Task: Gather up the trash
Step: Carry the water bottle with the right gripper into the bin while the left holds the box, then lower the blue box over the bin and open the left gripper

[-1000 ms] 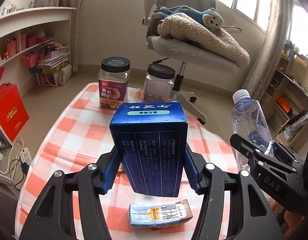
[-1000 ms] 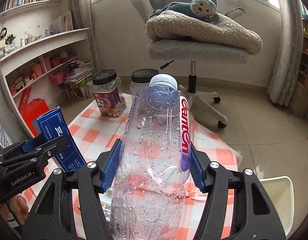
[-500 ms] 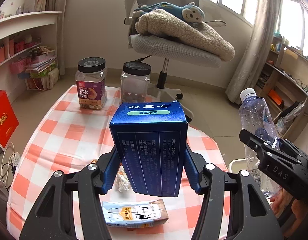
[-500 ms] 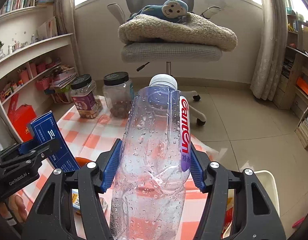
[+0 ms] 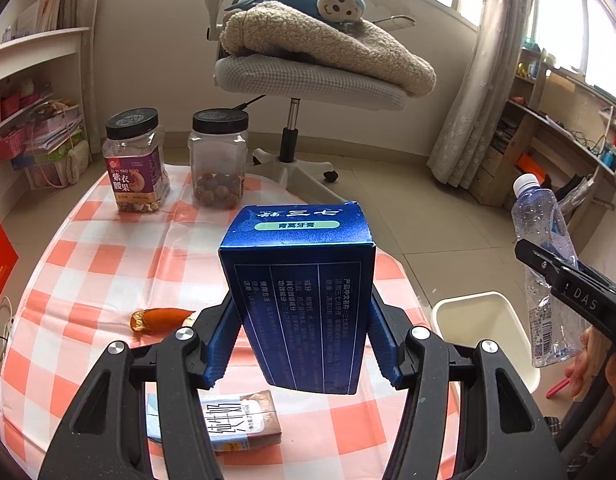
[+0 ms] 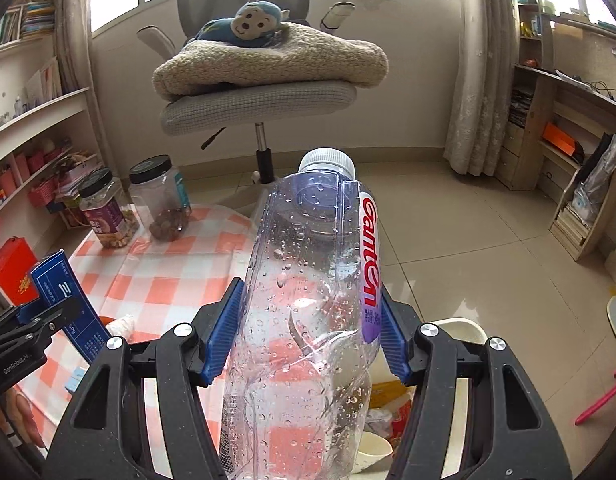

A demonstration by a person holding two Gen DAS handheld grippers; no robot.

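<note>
In the left wrist view, we see our left gripper point(image 5: 301, 344) in the lower middle of the frame. Its blue pads point(image 5: 219, 344) squeeze the two sides of a blue box point(image 5: 299, 292), so the claw is clamped on it. The box stands up tall in the middle of the frame, above the checkered table point(image 5: 107, 264). Under the box, at the bottom of the frame, a small carton point(image 5: 237, 420) lies flat on the cloth. To the left of the box there is an orange peel point(image 5: 159, 319) on the table. At the far end of the table, in the upper left, two jars point(image 5: 217, 160) with black lids stand side by side. On the right, just past the table edge, we see a white bin point(image 5: 484, 328). At the right edge of the frame our right gripper point(image 5: 568, 284) holds a clear bottle point(image 5: 544, 240).

In the right wrist view, the right gripper point(image 6: 303, 340) fills the bottom of the frame. Its blue pads point(image 6: 221, 336) press on both sides of the clear bottle point(image 6: 308, 300), so this claw is clamped on the bottle. The bottle has water drops inside and a white cap on top. The white bin point(image 6: 464, 326) shows behind the bottle at the lower right, with some trash in it. At the left edge we see the left gripper point(image 6: 35, 324) holding the blue box point(image 6: 73, 308) over the checkered table point(image 6: 167, 272). A grey chair point(image 6: 259, 100) with a toy monkey point(image 6: 247, 24) on it is in the upper middle.
</note>
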